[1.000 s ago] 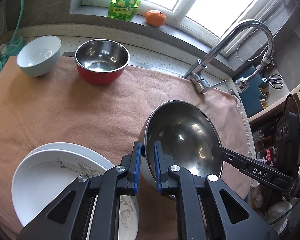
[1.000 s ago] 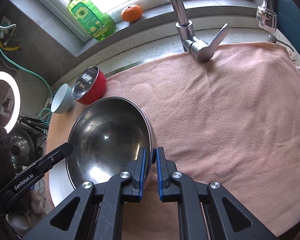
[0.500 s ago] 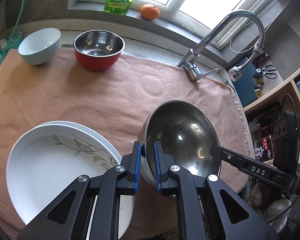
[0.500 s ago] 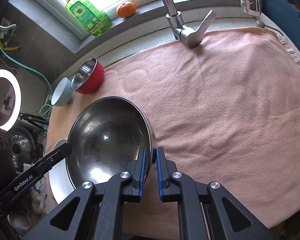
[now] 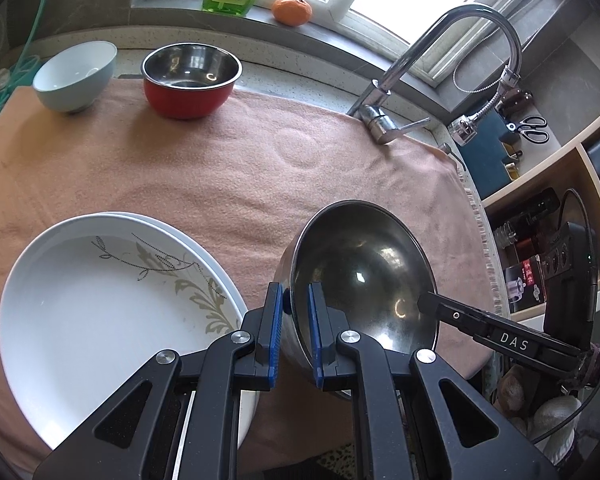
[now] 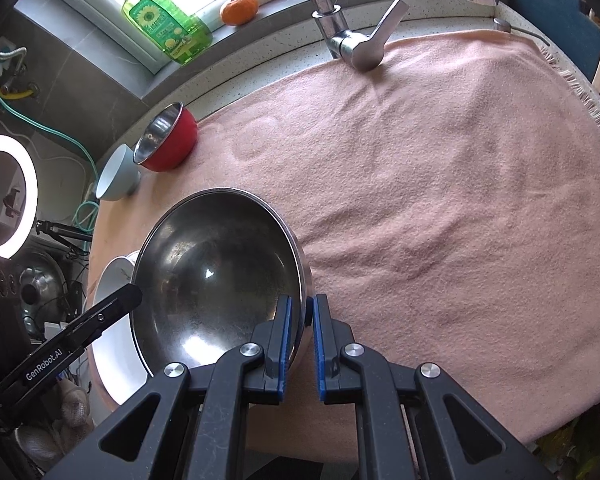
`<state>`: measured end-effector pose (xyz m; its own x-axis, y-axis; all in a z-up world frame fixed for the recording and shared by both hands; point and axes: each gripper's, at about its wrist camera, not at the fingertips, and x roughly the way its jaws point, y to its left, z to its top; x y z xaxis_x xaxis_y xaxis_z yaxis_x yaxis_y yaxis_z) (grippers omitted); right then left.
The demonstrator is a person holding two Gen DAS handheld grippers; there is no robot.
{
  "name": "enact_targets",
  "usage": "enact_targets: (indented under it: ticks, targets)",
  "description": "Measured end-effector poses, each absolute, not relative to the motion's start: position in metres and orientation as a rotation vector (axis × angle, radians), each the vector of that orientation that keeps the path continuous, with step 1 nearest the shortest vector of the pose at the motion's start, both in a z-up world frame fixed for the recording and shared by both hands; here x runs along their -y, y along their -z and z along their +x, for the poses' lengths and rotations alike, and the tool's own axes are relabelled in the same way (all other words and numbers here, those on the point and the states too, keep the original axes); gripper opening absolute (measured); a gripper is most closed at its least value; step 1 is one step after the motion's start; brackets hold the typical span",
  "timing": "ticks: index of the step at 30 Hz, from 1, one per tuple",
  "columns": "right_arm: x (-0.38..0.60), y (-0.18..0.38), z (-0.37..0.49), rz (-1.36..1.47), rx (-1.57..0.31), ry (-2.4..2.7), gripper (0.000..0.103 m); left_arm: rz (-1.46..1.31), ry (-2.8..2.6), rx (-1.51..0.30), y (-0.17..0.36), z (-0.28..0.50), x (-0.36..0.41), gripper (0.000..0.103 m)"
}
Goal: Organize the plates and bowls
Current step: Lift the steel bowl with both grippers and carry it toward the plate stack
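steel bowl [image 5: 364, 276] rim clenched both sides – left gripper [image 5: 294, 332], right gripper [image 6: 302, 344] jaws; white plates [image 5: 100, 300] just beside.

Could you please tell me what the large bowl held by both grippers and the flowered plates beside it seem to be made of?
Large bowl: apparently polished steel; its dark inside mirrors window glints. Flowered plates: probably glazed ceramic; glossy white, printed leaf sprig, though melamine can't be excluded.
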<state>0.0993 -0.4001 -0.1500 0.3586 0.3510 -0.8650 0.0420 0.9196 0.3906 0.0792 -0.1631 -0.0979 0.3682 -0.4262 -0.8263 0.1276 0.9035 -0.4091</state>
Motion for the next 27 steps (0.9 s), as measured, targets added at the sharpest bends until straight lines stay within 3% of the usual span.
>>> enact_targets:
  ticks: [27]
  targets:
    - [0.403,0.151,0.091,0.37,-1.192,-0.205,0.01,-0.282,0.361,-1.166,0.109,0.074,0.166,0.011]
